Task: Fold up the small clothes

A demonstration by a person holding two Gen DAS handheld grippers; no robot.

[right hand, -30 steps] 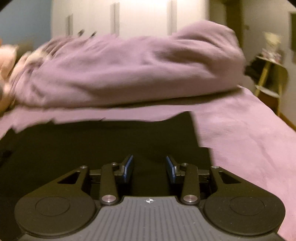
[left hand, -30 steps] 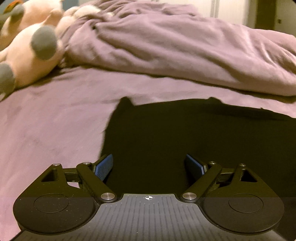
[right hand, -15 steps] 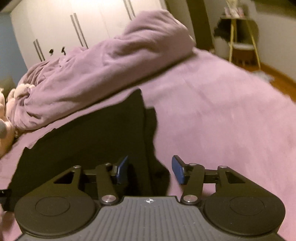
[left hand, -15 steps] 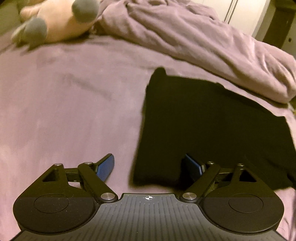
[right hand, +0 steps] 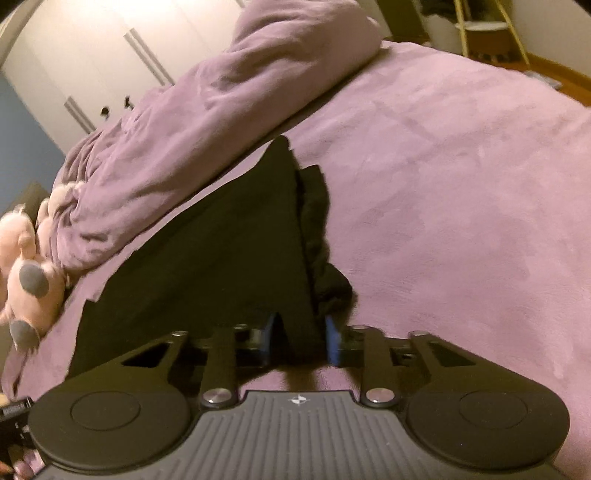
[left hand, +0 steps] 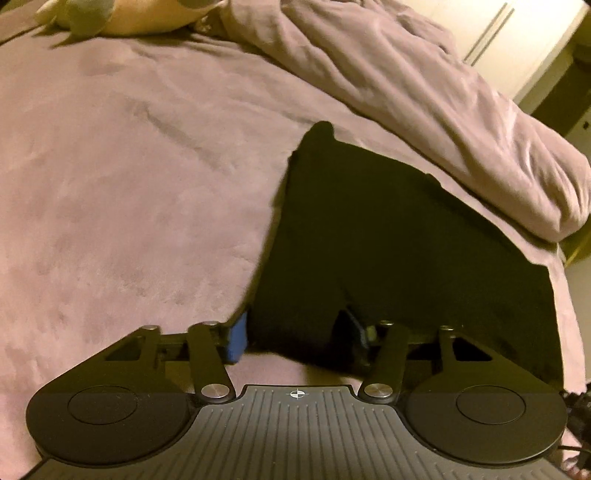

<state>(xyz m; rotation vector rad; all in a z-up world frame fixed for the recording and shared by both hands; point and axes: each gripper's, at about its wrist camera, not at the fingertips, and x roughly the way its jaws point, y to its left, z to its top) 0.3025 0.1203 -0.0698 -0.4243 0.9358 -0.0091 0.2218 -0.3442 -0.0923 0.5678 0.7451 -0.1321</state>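
Observation:
A black garment [left hand: 388, 240] lies spread flat on the purple bed cover [left hand: 129, 184]. My left gripper [left hand: 295, 332] sits at the garment's near left corner. Its jaws are closing, and the corner is bunched between the blue pads [left hand: 236, 339]. In the right wrist view the same garment [right hand: 221, 258] runs away to the left, with a doubled, rumpled edge along its right side. My right gripper [right hand: 300, 336] is at the near right corner. Its jaws are closing too, with a narrow fold of black cloth between the pads [right hand: 332, 345].
A crumpled purple duvet [left hand: 406, 92] lies heaped just behind the garment. A pink plush toy [right hand: 29, 280] with grey feet lies at the far left of the bed. White wardrobe doors [right hand: 92, 48] and a yellow-legged side table [right hand: 480, 29] stand beyond the bed.
Both grippers moved from over the garment's middle out to its near corners and rolled. The jaws of both narrowed, and each now has a corner of cloth between its pads.

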